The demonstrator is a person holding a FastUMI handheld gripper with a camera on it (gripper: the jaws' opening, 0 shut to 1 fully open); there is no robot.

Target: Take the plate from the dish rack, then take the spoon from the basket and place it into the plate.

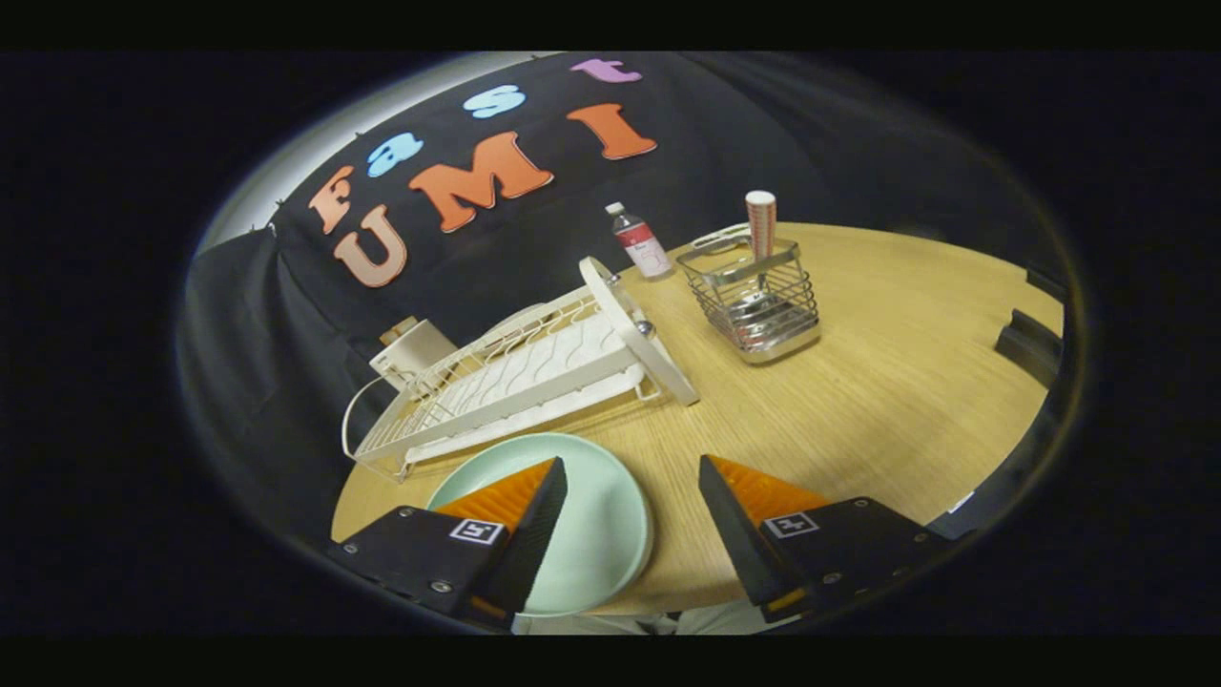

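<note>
A pale green plate [596, 520] lies flat on the wooden table [858, 382], just in front of the white dish rack [520, 377]. My gripper [631, 477] hovers above the plate's right part with its fingers wide apart and nothing between them. The left finger [510, 506] covers part of the plate; the right finger [754, 501] is over bare table. Beyond the fingers stands a wire basket [755, 301] with a spoon's red-and-white striped handle [760, 224] sticking up out of it.
A small clear bottle with a white cap and red label [640, 241] stands behind the rack's far end. A white boxy object [412, 351] sits at the rack's back left. Dark objects [1028, 343] lie at the table's right edge.
</note>
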